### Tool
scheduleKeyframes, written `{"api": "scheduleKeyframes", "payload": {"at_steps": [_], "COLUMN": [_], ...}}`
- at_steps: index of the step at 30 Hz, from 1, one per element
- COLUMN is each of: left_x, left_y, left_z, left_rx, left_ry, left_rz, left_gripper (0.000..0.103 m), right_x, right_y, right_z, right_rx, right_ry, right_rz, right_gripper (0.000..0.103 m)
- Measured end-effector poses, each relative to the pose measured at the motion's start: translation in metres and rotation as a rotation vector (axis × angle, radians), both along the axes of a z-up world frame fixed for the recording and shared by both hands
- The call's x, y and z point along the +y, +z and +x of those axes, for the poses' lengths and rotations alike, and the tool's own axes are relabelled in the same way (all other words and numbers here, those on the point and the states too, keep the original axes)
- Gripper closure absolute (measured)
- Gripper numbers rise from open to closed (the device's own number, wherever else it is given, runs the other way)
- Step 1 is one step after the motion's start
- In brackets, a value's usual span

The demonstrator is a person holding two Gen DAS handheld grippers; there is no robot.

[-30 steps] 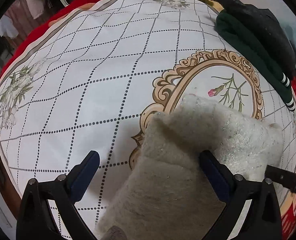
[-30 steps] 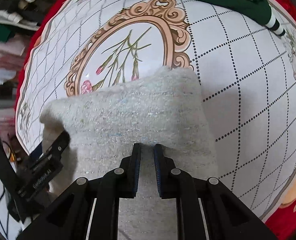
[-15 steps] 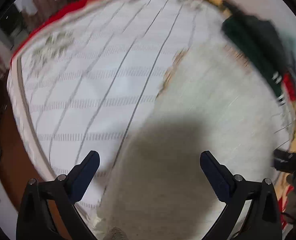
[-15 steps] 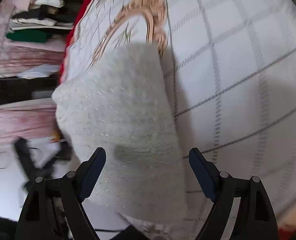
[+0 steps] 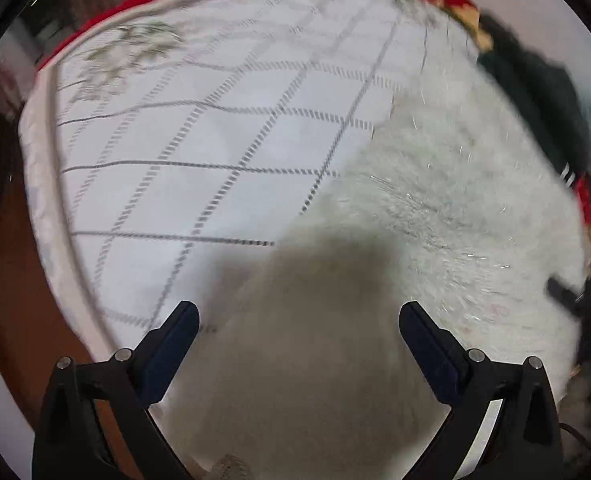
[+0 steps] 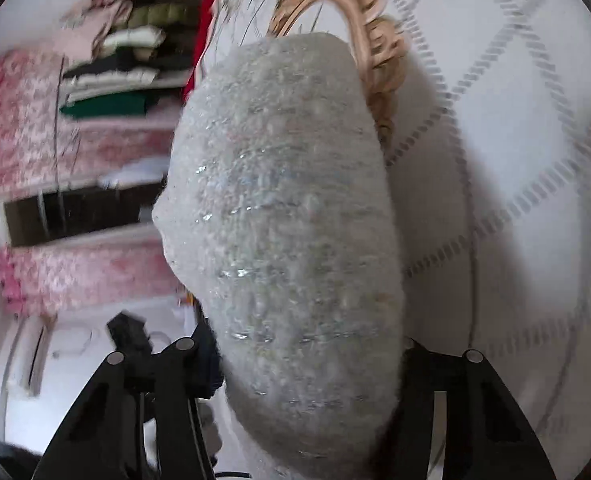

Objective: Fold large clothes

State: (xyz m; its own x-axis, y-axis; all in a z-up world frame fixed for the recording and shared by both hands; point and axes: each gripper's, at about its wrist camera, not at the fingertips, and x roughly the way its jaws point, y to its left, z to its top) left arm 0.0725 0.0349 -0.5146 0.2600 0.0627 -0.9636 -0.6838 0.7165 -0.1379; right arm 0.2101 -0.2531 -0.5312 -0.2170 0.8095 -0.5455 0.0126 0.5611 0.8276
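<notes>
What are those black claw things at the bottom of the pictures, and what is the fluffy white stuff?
The claws are two grabbing tools. A person holds one in each hand, and each has a small camera that looks out along its two fingers. So one picture comes from the left tool and the other from the right tool. Things look round and bent because of the lens.

The fluffy stuff is a sparkly white sweater. It lies on a white tablecloth with a dotted diamond pattern. A dark green garment lies at the far edge.

Both tools are spread open. The sweater bulges up between the right tool's fingers and hides their tips. The pictures are blurry because of movement.
</notes>
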Motion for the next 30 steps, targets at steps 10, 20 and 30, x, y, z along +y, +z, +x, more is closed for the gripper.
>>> {"api": "scheduleKeyframes", "payload": {"at_steps": [10, 20, 30], "left_x": [0.001, -0.008, 0.000], "left_y": [-0.022, -0.011, 0.074], "left_z": [-0.055, -0.004, 0.014], "left_rx": [-0.164, -0.268, -0.271], "left_ry": [0.261, 0.172, 0.042], "left_rz": [-0.342, -0.233, -0.121], "left_gripper": [0.002, 0.084, 0.085], "right_x": [-0.088, -0.037, -0.033], "right_y": [-0.016, -0.013, 0.057], "right_z": [-0.051, -0.037, -0.014], "right_rx": [0.127, 0.054, 0.028], "right_ry": [-0.235, -0.200, -0.179], "right_rz": [0.007, 0.089, 0.228], "right_gripper": [0.017, 0.046, 0.049]}}
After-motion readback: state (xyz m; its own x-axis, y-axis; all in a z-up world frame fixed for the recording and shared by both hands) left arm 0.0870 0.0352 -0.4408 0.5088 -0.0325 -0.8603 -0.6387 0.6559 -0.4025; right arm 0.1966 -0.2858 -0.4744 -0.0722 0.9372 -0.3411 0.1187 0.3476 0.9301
